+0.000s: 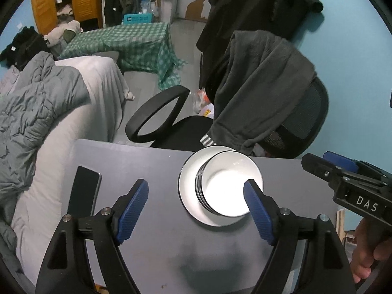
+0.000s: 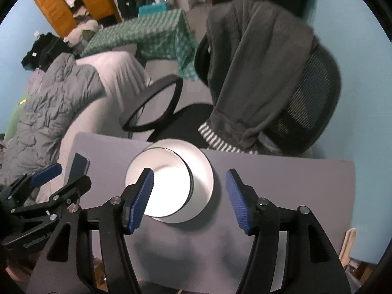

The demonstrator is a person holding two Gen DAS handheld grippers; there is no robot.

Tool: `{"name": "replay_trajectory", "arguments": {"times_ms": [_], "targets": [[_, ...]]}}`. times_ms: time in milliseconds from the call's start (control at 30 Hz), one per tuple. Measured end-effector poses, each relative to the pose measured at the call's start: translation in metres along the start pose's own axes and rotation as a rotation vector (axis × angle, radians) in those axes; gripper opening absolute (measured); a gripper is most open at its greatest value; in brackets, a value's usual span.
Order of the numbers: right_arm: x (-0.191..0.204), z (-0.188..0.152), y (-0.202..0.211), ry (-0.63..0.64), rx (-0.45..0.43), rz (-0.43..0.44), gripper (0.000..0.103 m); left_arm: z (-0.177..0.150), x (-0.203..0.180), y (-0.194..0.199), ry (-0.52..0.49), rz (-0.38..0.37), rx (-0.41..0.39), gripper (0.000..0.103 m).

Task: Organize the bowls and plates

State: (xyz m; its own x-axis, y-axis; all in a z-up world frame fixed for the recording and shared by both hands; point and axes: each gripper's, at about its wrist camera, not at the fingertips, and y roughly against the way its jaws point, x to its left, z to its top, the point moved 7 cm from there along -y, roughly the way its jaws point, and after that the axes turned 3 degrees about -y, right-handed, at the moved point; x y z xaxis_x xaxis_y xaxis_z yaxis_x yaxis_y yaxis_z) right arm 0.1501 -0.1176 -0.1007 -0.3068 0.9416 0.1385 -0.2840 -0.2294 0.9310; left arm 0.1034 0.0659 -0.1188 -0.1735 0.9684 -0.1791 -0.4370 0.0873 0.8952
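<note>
Bowls (image 1: 226,191) sit nested on the plate (image 1: 189,183) at the table (image 1: 137,161) edge, so stacking looks done; left gripper (image 1: 196,210) and right gripper (image 2: 189,201) gape, holding nothing.

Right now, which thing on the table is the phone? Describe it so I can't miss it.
On the grey table, look left of the white plate carrying the stacked bowls. The phone lies flat by the table's left edge: the only dark, slim rectangle there.
</note>
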Motion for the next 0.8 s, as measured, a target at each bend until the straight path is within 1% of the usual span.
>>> {"name": "replay_trajectory", "arguments": {"times_ms": [133,233,333,433,567,800], "targets": [[0.003,-0.003,0.026,0.001,-0.044,-0.012,0.062,-0.004,-0.001,0.025,0.013,-0.012,-0.023,0.081],[0.007,-0.007,0.044,-0.002,-0.079,-0.010,0.062,-0.006,-0.001,0.039,0.001,-0.001,-0.043,0.081],[0.010,-0.012,0.058,-0.010,-0.099,-0.009,0.062,-0.011,-0.001,0.056,-0.021,0.030,-0.071,0.081],[0.013,-0.016,0.069,-0.014,-0.117,-0.017,0.062,-0.018,-0.001,0.069,-0.031,0.039,-0.084,0.081],[0.016,-0.025,0.083,-0.011,-0.141,-0.029,0.063,-0.026,-0.002,0.079,-0.034,0.037,-0.089,0.081],[0.015,-0.039,0.092,-0.034,-0.145,-0.038,0.063,-0.038,-0.003,0.082,-0.056,0.033,-0.075,0.081]]}}
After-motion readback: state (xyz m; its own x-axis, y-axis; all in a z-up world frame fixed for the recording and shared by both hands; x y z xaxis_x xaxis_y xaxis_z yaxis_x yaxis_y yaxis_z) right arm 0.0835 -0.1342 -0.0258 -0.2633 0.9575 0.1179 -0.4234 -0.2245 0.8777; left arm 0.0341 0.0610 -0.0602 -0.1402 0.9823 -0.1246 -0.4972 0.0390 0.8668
